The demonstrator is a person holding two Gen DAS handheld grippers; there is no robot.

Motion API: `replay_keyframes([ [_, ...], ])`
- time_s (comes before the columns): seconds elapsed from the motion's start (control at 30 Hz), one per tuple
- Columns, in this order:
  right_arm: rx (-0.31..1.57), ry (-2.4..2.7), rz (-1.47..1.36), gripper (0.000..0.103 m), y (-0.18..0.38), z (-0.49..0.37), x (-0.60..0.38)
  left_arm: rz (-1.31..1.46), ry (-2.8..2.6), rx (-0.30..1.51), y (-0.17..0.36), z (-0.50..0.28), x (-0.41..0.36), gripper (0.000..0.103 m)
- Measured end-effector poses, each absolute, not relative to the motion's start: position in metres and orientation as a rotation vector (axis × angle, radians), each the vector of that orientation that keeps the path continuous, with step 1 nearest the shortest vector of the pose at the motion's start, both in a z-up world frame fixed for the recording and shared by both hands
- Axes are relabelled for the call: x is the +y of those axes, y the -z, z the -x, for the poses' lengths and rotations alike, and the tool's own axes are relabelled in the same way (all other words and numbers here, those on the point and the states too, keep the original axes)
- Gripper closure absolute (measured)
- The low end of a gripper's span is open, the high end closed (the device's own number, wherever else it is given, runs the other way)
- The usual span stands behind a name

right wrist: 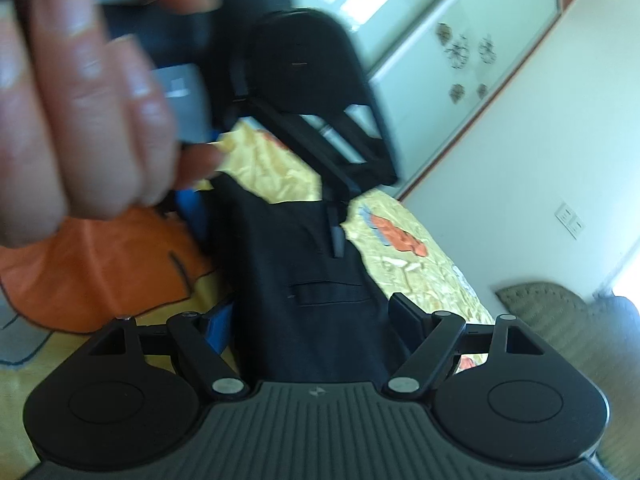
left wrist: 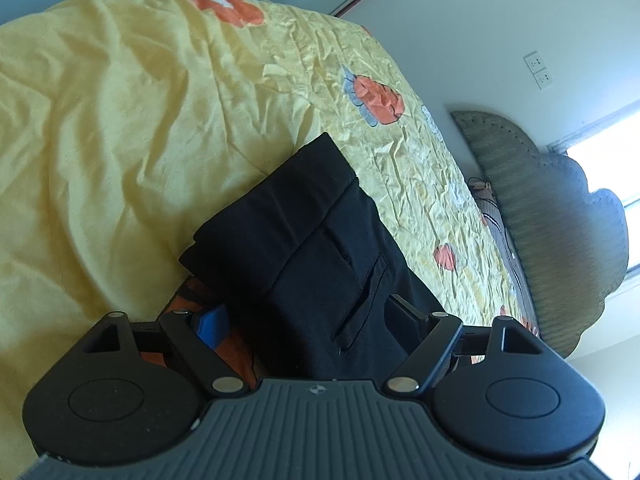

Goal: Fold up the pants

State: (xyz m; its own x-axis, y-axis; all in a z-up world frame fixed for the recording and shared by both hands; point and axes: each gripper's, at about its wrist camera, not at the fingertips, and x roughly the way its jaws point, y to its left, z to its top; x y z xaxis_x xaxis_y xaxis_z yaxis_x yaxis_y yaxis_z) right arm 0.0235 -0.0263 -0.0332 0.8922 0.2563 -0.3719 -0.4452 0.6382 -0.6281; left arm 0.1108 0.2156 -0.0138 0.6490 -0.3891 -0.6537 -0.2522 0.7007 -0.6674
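Observation:
The black pants (left wrist: 304,248) lie folded into a narrow stack on the yellow flowered bed cover (left wrist: 120,128). A welt pocket faces up. My left gripper (left wrist: 308,320) is wide open, and the near end of the pants lies between its jaws. In the right wrist view the pants (right wrist: 304,280) also run between the open jaws of my right gripper (right wrist: 308,320). The left gripper (right wrist: 320,120) and the hand holding it (right wrist: 80,100) show blurred just ahead, over the far end of the pants.
The bed cover has orange flower prints (left wrist: 376,96). A woven chair (left wrist: 552,216) stands beside the bed's right edge. A wall with sockets (left wrist: 540,70) and a bright window (left wrist: 616,168) lie beyond. A glass-fronted wardrobe (right wrist: 460,60) stands behind the bed.

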Motion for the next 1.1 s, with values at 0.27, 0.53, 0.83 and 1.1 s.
replay_keyframes([
  [0.27,0.182,-0.450,0.880,0.056,0.037,-0.037,-0.012,0.882,0.180,0.829,0.020,-0.103,0.231,0.022],
  [0.53,0.240,-0.475,0.567,0.077,0.006,-0.062,-0.038,0.858,0.192,0.764,0.019,-0.108,0.225,0.022],
  [0.83,0.325,-0.533,0.526,0.077,0.002,-0.068,-0.041,0.876,0.142,0.764,0.019,-0.132,0.223,0.034],
  [1.1,0.311,-0.460,0.732,0.075,0.015,-0.052,-0.026,0.879,0.130,0.792,0.028,-0.139,0.225,0.048],
])
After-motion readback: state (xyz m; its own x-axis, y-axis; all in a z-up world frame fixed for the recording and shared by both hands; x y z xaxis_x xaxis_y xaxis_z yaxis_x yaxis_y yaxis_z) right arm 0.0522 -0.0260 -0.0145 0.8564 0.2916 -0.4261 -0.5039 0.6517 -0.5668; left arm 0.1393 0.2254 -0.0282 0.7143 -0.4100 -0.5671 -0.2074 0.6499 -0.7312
